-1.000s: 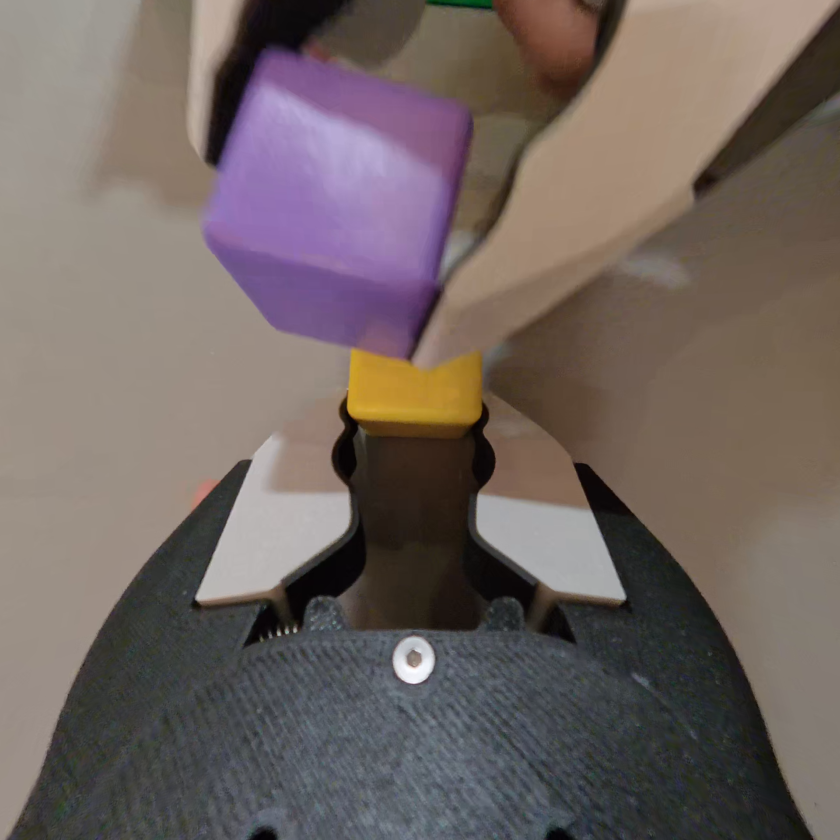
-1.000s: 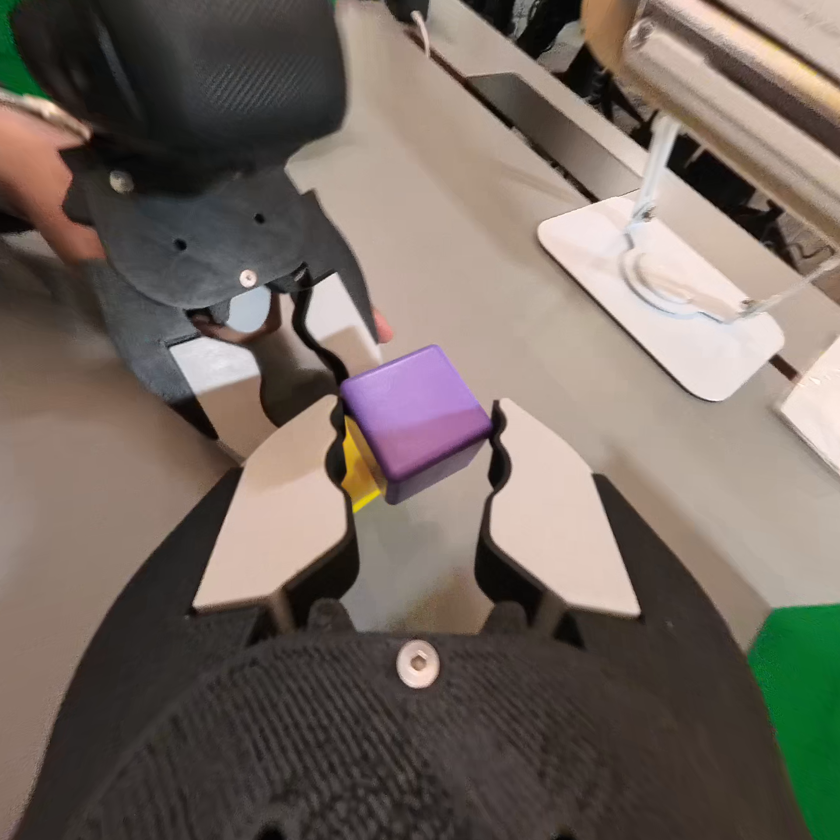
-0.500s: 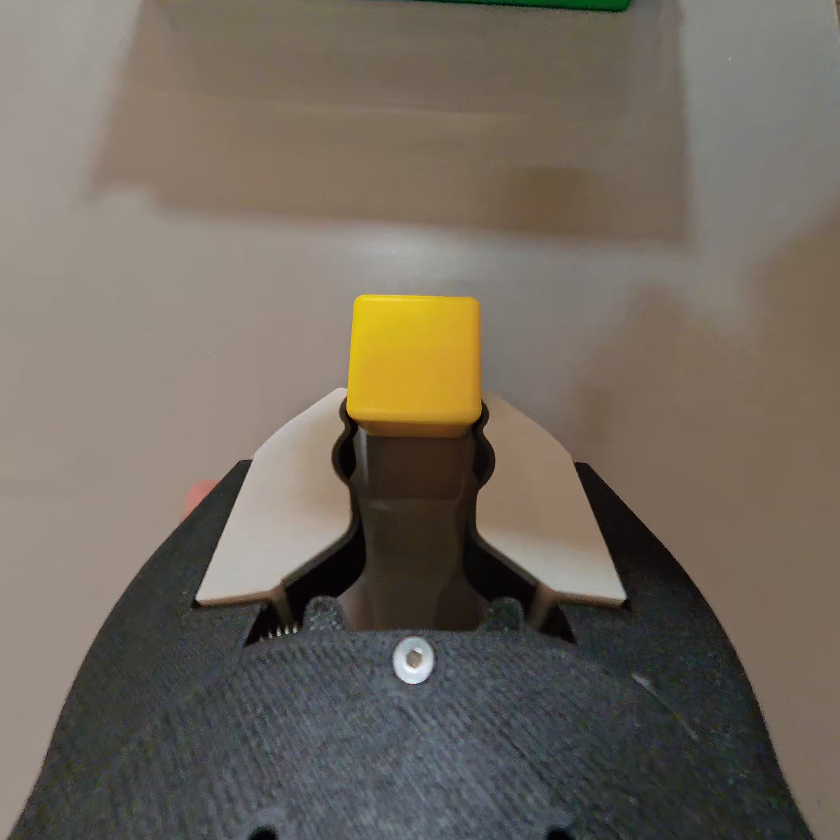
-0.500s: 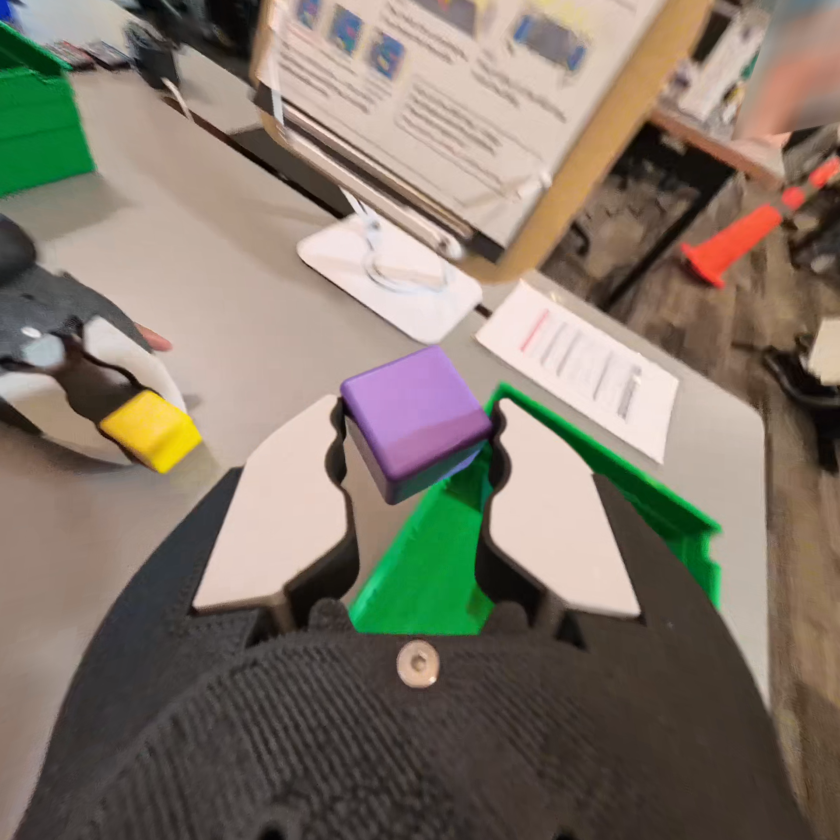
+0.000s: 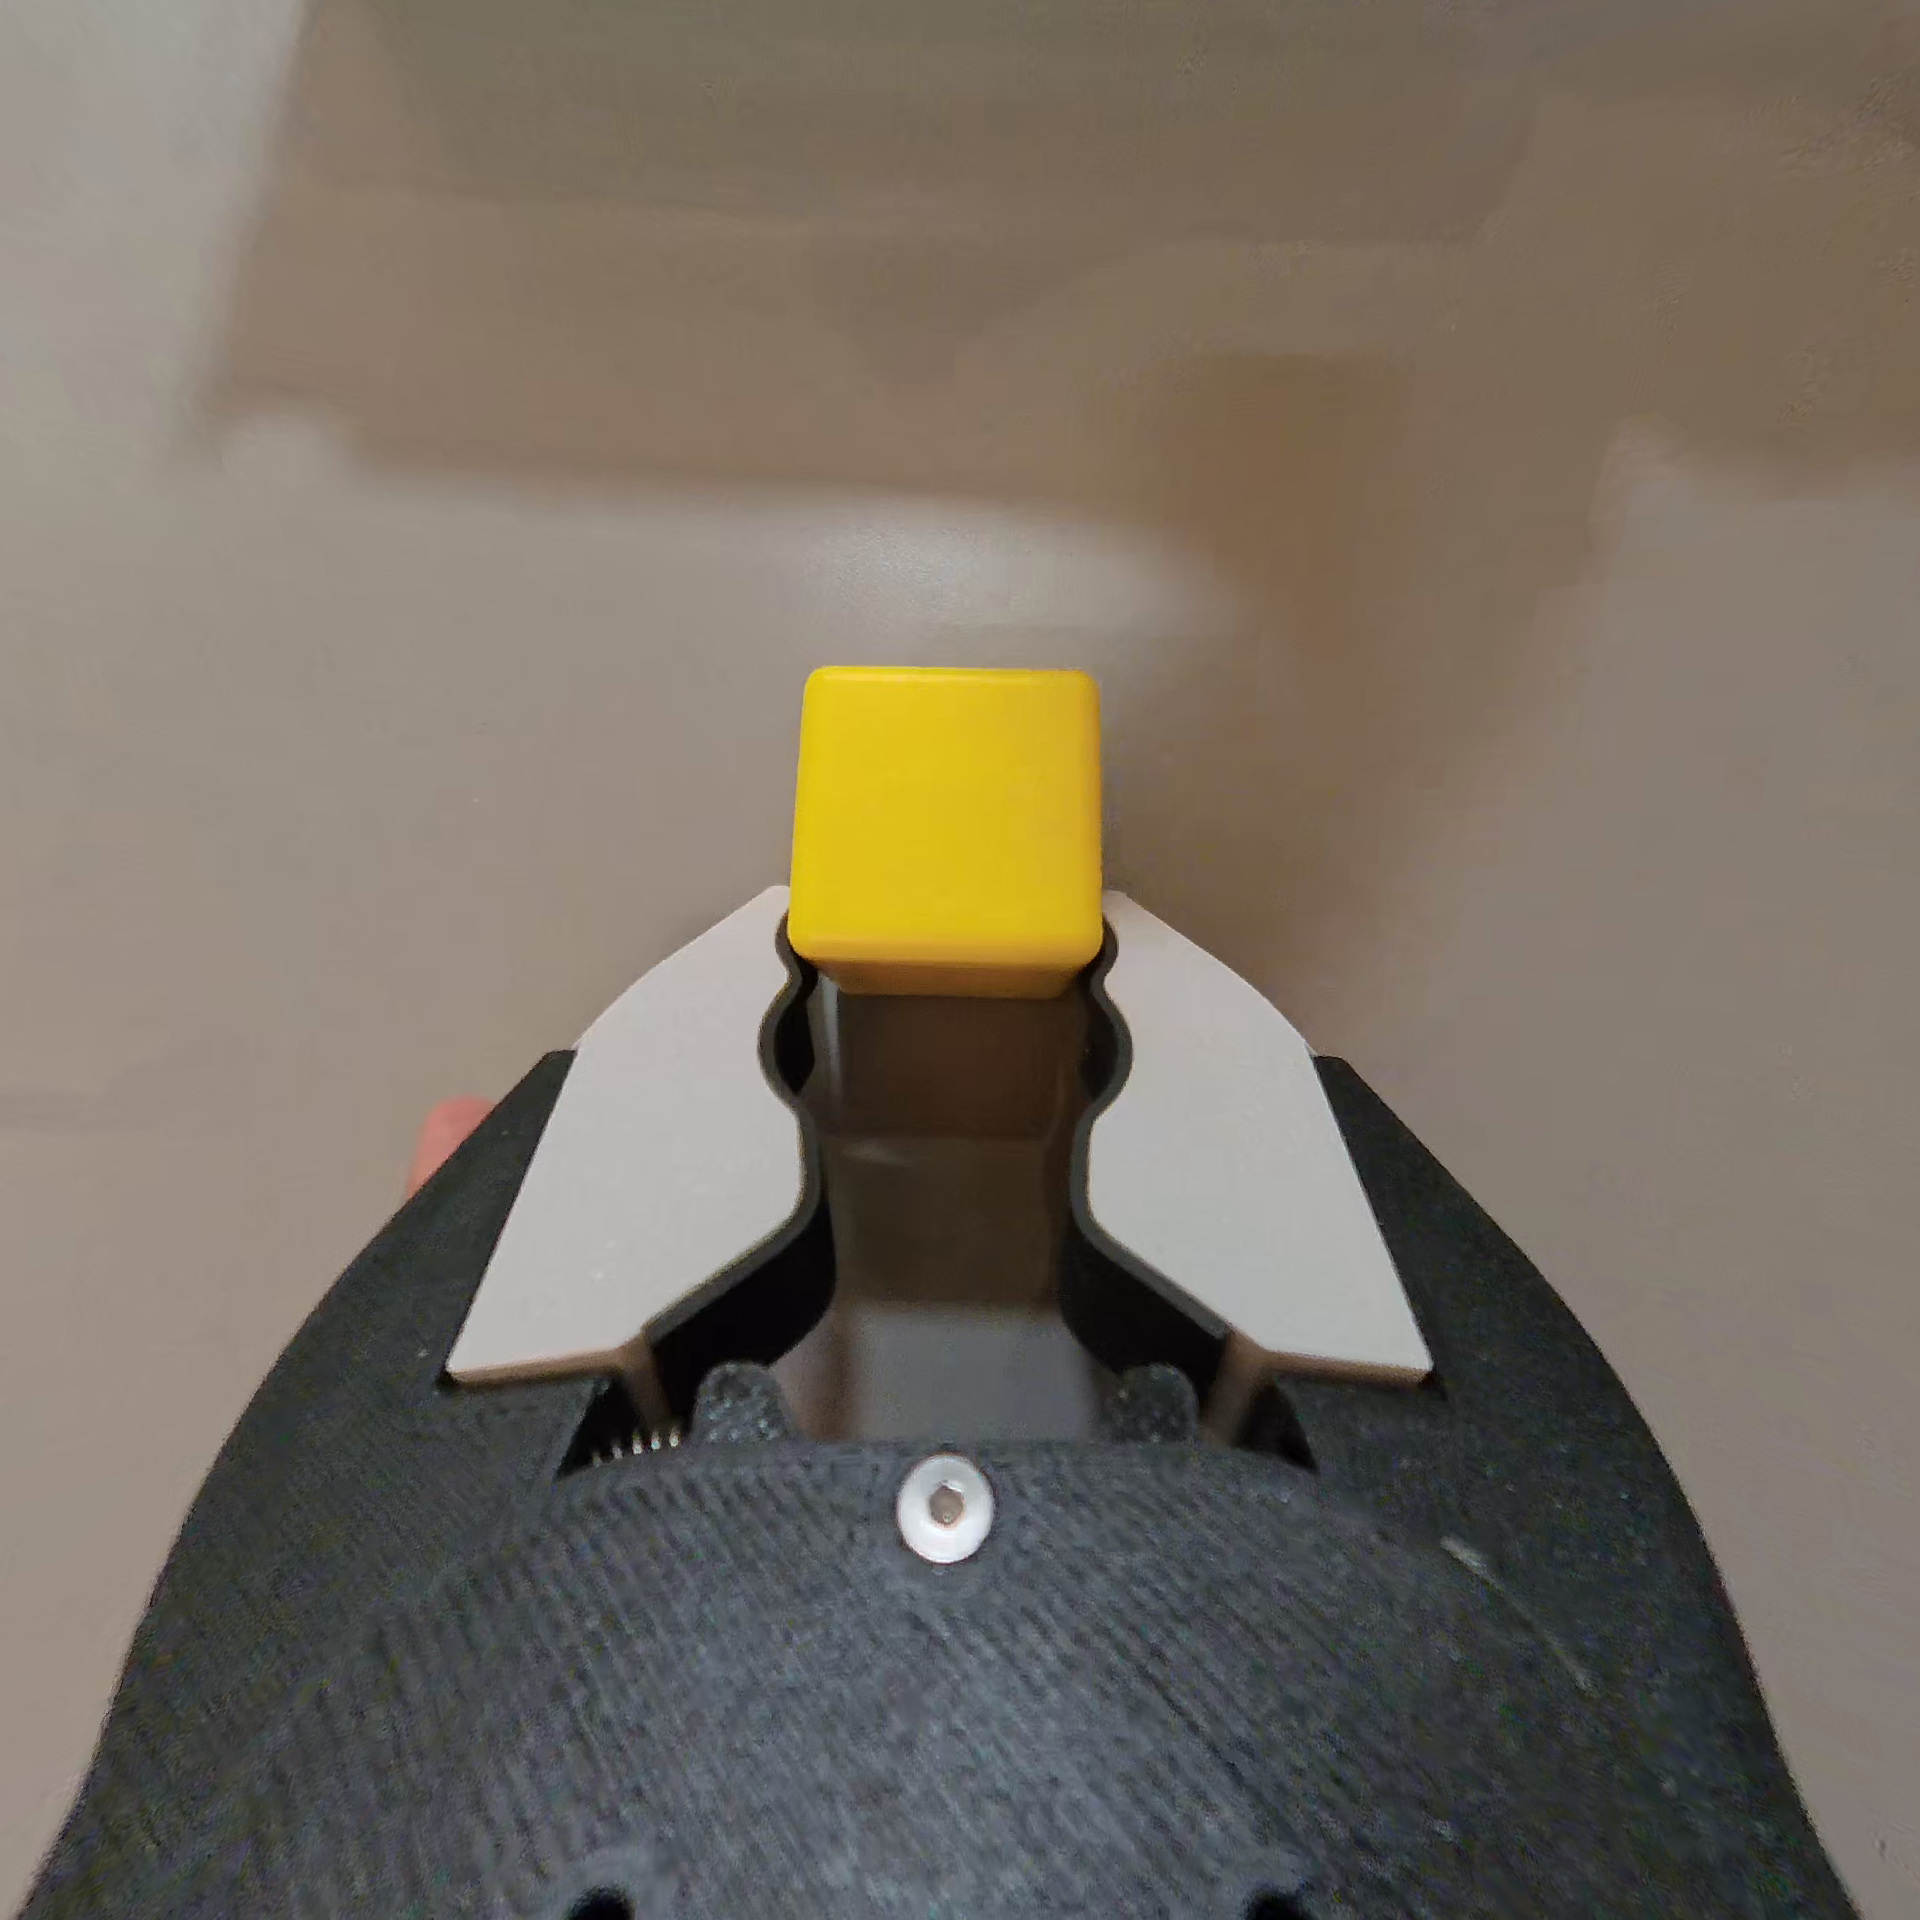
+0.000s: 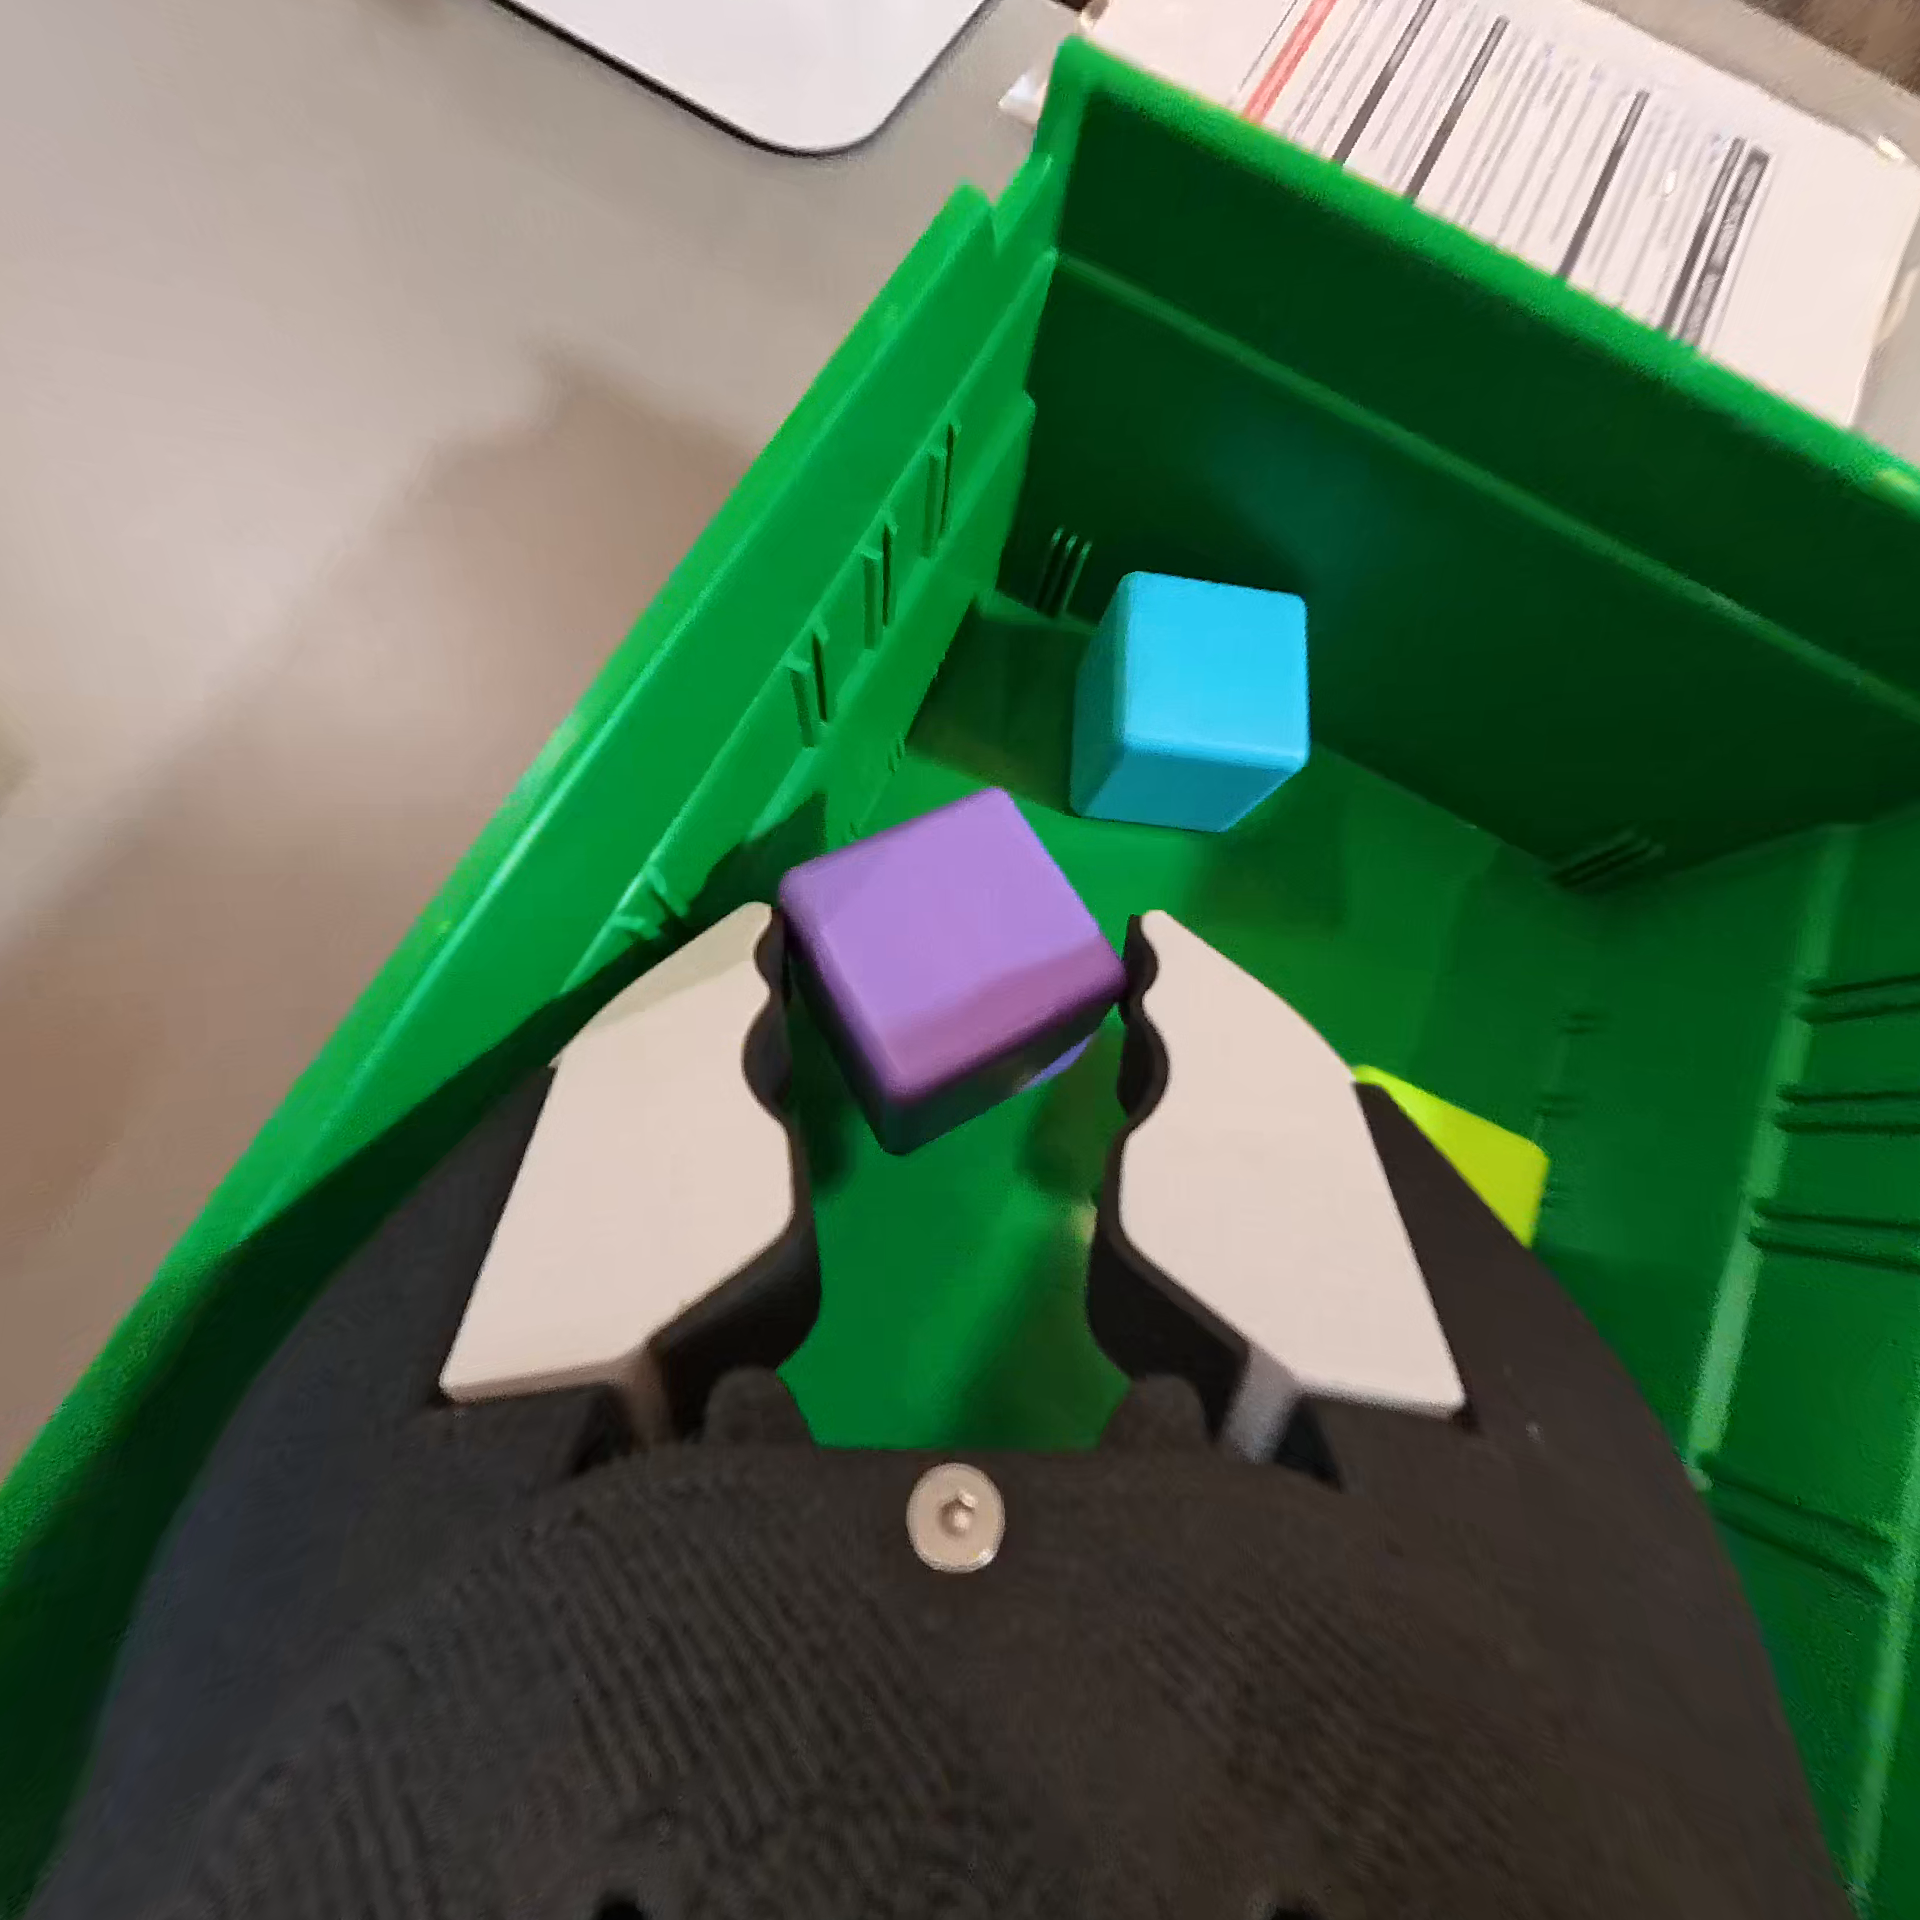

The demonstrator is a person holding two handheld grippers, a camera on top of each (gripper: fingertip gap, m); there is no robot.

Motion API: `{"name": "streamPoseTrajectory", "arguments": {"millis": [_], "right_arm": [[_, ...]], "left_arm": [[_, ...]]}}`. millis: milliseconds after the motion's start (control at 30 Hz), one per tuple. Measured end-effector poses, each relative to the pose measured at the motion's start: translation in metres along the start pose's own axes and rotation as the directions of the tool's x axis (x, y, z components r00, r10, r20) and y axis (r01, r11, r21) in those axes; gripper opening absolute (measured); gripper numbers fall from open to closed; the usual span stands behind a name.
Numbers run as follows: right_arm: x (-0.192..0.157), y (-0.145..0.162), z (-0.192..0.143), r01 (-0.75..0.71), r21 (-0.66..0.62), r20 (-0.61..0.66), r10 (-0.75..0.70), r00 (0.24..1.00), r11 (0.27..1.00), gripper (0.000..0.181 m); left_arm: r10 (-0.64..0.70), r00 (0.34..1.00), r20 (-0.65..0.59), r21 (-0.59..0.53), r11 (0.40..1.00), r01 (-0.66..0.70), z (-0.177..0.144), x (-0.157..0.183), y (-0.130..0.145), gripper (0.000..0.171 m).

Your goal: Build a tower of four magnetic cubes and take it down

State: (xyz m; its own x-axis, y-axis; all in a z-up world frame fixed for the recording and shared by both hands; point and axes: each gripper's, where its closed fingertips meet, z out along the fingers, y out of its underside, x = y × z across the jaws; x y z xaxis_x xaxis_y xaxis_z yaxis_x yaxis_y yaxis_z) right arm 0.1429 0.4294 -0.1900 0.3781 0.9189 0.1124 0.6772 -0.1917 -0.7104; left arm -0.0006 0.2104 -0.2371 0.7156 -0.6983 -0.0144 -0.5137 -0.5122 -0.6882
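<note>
The grey surface (image 5: pixel 436 644) fills the left wrist view ahead of the left tool and runs along the left of the right tool in the right wrist view. Under and ahead of the right tool lies a green plastic bin (image 6: pixel 1455 343), its ribbed wall rising on the tool's left and its far wall crossing ahead. Beyond the bin's far wall rests a white printed sheet (image 6: pixel 1621 156) with dark lines and a red bar; its writing is too blurred to read. To the far left ahead, a white flat base (image 6: pixel 769 62) with a rounded corner lies on the surface.

The right tool (image 6: pixel 951 961) is closed partway on a purple cube (image 6: pixel 940 956), held tilted at the fingertips above the bin's floor. Ahead and slightly right of it, a blue cube (image 6: pixel 1190 701) sits on the bin floor near the far wall. A lime-green piece (image 6: pixel 1465 1153) shows just past the right finger, mostly hidden.

The left tool (image 5: pixel 943 935) is closed on a yellow cube (image 5: pixel 943 821), gripped squarely at the fingertips above the bare surface. No cube shows any marking or brand.
</note>
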Motion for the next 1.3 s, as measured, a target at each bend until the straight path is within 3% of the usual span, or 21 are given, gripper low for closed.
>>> {"name": "streamPoseTrajectory", "arguments": {"millis": [367, 467, 567, 700, 833, 967, 1133, 1300], "right_arm": [[0.001, 0.016, 0.013, -0.017, -0.036, 0.024, 0.018, 1.000, 0.999, 0.060], [0.001, 0.013, 0.008, -0.052, -0.018, 0.045, 0.053, 0.998, 0.998, 0.068], [0.009, 0.000, -0.006, -0.057, 0.024, 0.018, 0.057, 0.998, 0.998, 0.073], [0.007, -0.044, -0.049, -0.039, 0.180, 0.009, 0.038, 0.999, 0.983, 0.074], [-0.038, -0.099, -0.091, -0.024, 0.378, 0.128, -0.026, 0.991, 0.925, 0.074], [-0.109, -0.124, -0.097, 0.001, 0.427, 0.278, -0.133, 0.951, 0.904, 0.078], [-0.200, -0.117, -0.064, 0.057, 0.363, 0.415, -0.216, 0.884, 0.930, 0.083], [-0.245, -0.093, -0.015, -0.047, 0.244, 0.509, -0.087, 0.856, 0.969, 0.091]], "left_arm": [[-0.001, 1.000, -0.001, -0.001, 1.000, 0.001, 0.000, 0.000, 0.000, 0.049], [0.000, 1.000, 0.000, -0.002, 1.000, 0.000, 0.000, 0.000, 0.000, 0.050], [0.000, 1.000, 0.000, -0.002, 1.000, 0.000, 0.000, 0.000, 0.000, 0.050], [0.001, 1.000, 0.000, -0.002, 1.000, -0.001, 0.000, 0.000, 0.000, 0.049], [-0.004, 1.000, -0.007, -0.005, 1.000, 0.004, 0.000, 0.000, 0.001, 0.050], [-0.012, 1.000, 0.001, -0.008, 1.000, 0.012, 0.000, 0.000, 0.001, 0.051], [-0.030, 0.999, -0.015, -0.011, 1.000, 0.029, -0.003, 0.000, 0.005, 0.061], [-0.030, 0.999, -0.033, -0.013, 0.999, 0.029, -0.006, 0.000, 0.009, 0.065]]}}
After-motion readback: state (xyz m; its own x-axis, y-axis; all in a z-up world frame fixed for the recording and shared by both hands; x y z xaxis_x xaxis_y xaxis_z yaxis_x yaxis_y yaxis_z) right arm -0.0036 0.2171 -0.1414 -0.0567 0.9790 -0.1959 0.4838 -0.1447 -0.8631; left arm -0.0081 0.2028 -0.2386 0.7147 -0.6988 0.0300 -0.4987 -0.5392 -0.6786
